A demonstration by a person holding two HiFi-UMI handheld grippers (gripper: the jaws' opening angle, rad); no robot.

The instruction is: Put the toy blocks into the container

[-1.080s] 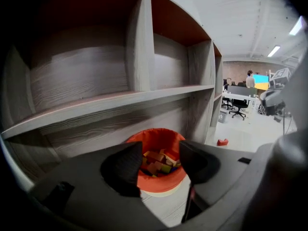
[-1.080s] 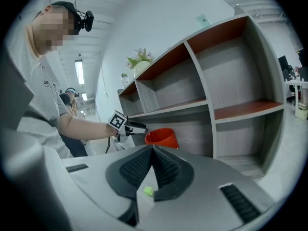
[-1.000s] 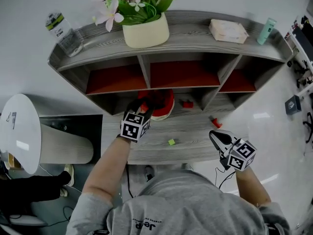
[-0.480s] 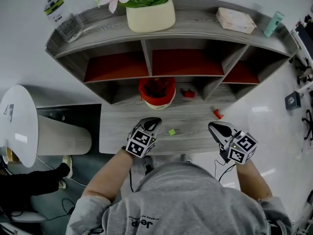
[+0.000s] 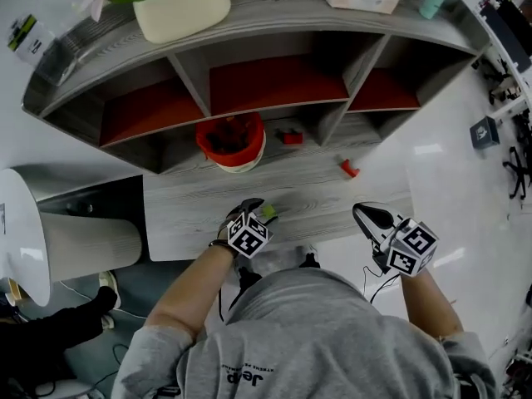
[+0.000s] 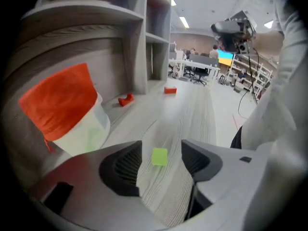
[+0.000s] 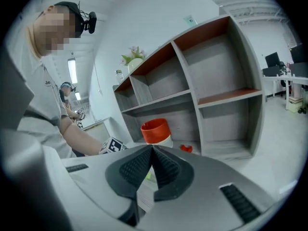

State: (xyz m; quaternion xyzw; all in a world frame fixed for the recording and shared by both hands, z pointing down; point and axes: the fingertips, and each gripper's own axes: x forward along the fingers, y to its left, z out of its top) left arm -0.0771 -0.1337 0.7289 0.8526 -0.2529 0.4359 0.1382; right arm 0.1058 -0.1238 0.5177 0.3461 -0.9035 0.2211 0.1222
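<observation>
- Straddling the green block (image 6: 159, 157) at lower centre, your left gripper (image 5: 252, 210) has just been opening its jaws; neither pad touches the block.
- Your right gripper (image 5: 366, 214) is clenched and empty.
- The red container (image 5: 237, 160) stands above centre.
- Remaining outside it: the green block, the upper red block (image 5: 291, 137) and the right red block (image 5: 349, 169).

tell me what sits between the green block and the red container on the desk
Nothing: that stretch is bare grey desk, from the green block to the red container. The head view shows it.
</observation>
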